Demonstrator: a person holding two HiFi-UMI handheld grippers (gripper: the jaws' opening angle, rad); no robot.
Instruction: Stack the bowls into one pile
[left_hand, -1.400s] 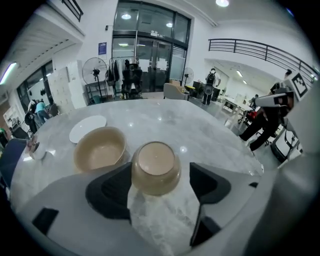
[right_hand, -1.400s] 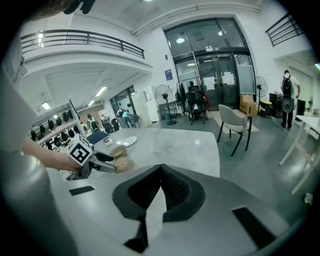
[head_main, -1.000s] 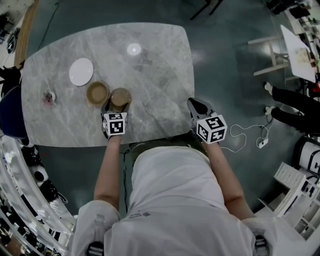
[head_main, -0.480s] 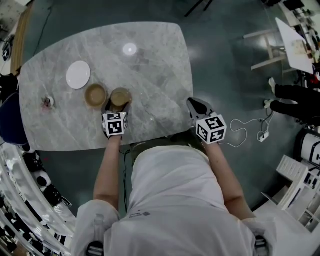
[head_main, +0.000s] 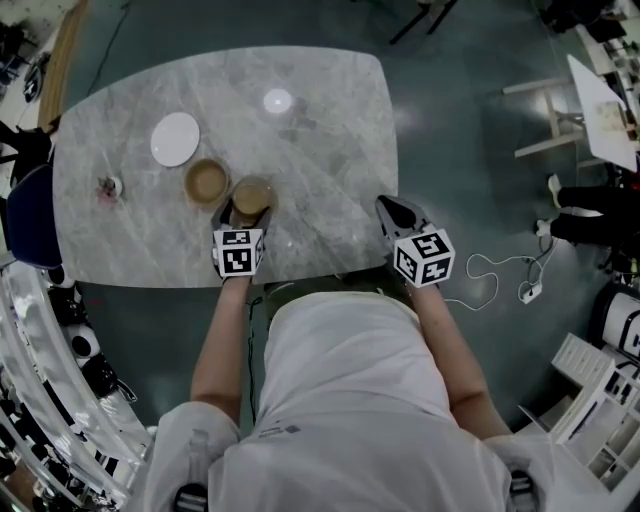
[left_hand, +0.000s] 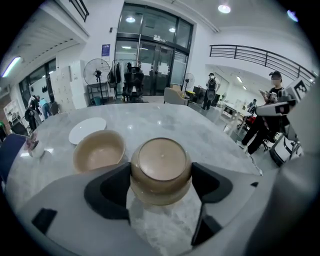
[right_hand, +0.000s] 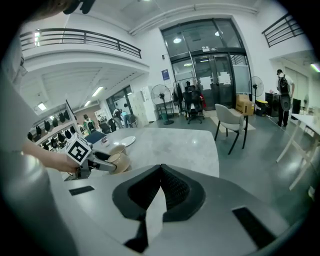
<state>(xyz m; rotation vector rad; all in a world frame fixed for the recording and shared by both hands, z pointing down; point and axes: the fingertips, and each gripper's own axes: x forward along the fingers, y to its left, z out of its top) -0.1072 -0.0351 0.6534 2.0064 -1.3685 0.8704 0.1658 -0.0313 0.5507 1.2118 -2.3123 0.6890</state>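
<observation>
My left gripper (head_main: 247, 207) is shut on a brown bowl (head_main: 252, 193) near the table's front edge. In the left gripper view this bowl (left_hand: 161, 170) sits between both jaws with its flat base turned toward the camera. A second brown bowl (head_main: 206, 181) stands upright and empty just to its left, also seen as the open bowl (left_hand: 99, 151). My right gripper (head_main: 388, 208) hangs at the table's front right edge, jaws together with nothing in them (right_hand: 160, 172). From there the left gripper (right_hand: 107, 162) and its bowl (right_hand: 120, 161) show at the left.
A white plate (head_main: 175, 139) lies behind the bowls on the grey marble table (head_main: 320, 150). A small cup-like item (head_main: 110, 186) stands near the table's left end. A cable and plug (head_main: 525, 290) lie on the floor to the right. People and chairs are around the room.
The head view has shifted a little, so the table sits slightly further right. Both grippers keep their places, and the left one stays shut on the bowl.
</observation>
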